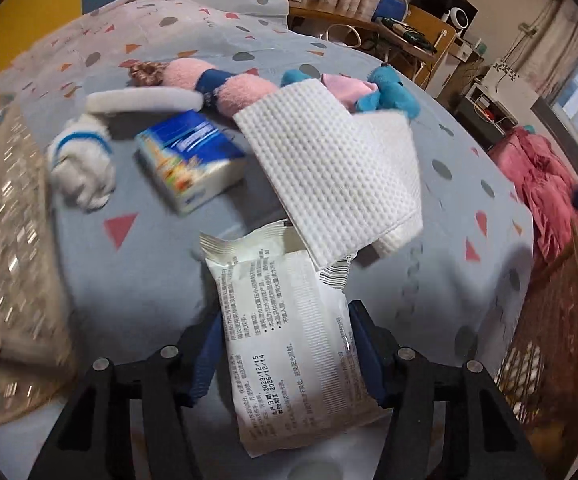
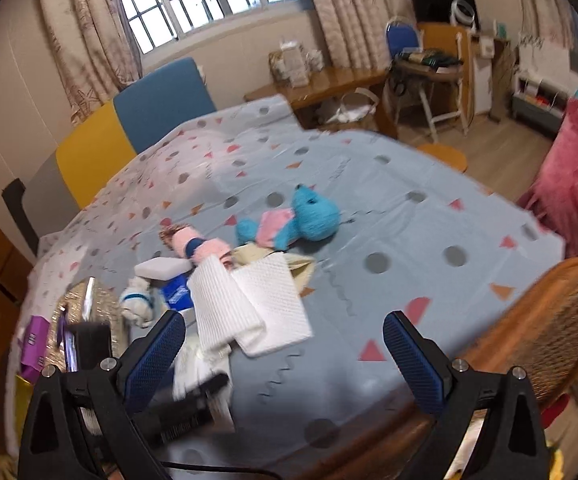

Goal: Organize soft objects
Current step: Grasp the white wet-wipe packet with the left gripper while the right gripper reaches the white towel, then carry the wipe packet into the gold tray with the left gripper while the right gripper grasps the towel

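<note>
at the bottom centre of the left wrist view, the left gripper (image 1: pixel 287 354) is clamped on a white wipes packet (image 1: pixel 289 344), one blue pad pressing each long side; the printed back of the packet faces the camera. just above the packet, a white textured cloth (image 1: pixel 337 168) lies folded on the blue patterned bedsheet (image 1: pixel 129 280), its lower corner overlapping the packet's top edge. left of the cloth sits a blue tissue pack (image 1: pixel 191 160), and further left a white plush with a blue band (image 1: pixel 83 164). across the upper middle lie a pink and navy doll (image 1: pixel 217 82) and a blue and pink plush toy (image 1: pixel 385 92), the latter partly covered by the cloth. a woven basket (image 1: pixel 13 264) fills the left edge, blurred.

in the right wrist view, the right gripper (image 2: pixel 285 352) holds nothing, its jaws wide apart above the sheet at the lower middle. a wicker chair back (image 2: pixel 549 320) curves at the lower right.
</note>
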Action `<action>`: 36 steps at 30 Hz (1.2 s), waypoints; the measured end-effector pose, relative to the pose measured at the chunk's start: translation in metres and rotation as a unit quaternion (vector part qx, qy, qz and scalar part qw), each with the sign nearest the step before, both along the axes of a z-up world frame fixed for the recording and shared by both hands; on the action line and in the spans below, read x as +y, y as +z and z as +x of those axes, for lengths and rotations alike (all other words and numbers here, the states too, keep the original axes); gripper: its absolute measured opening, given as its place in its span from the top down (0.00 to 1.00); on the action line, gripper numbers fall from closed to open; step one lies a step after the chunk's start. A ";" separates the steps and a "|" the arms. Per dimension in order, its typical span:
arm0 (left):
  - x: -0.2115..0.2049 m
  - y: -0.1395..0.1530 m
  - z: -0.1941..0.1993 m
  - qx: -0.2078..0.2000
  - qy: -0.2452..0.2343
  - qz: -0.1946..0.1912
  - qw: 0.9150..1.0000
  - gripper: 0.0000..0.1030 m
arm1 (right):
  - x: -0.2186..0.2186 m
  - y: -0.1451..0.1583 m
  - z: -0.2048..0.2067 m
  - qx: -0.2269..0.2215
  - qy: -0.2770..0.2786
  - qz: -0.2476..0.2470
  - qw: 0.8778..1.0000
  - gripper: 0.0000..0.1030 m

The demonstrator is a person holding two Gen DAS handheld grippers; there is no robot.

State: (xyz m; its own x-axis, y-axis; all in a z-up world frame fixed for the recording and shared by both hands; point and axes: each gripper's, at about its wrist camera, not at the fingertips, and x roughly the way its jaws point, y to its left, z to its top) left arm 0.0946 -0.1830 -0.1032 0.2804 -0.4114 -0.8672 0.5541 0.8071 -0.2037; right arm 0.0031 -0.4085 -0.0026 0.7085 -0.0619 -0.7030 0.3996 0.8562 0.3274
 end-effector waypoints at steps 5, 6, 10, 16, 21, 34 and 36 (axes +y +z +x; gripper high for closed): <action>0.030 0.001 -0.019 -0.002 0.003 0.003 1.000 0.42 | 0.007 -0.014 0.047 0.038 0.048 0.055 0.997 0.02; 0.036 0.001 -0.022 -0.001 0.004 0.003 1.000 0.42 | 0.010 -0.019 0.056 0.049 0.061 0.062 0.995 0.02; 0.057 0.000 -0.034 0.001 0.008 -0.002 1.000 0.42 | 0.027 -0.043 0.092 0.100 0.093 0.067 0.988 0.02; 0.080 0.002 -0.051 0.000 0.010 -0.003 1.000 0.42 | 0.047 -0.083 0.125 0.166 0.120 0.085 0.975 0.02; 0.103 0.005 -0.061 -0.002 0.018 -0.008 1.000 0.41 | 0.072 -0.110 0.143 0.223 0.138 0.046 0.964 0.02; 0.109 -0.002 -0.076 -0.030 0.019 -0.021 0.999 0.41 | 0.126 -0.129 0.146 0.235 0.188 -0.096 0.949 0.82; 0.107 -0.001 -0.075 -0.028 0.018 -0.021 0.999 0.42 | 0.123 -0.130 0.144 0.238 0.187 -0.084 0.949 0.81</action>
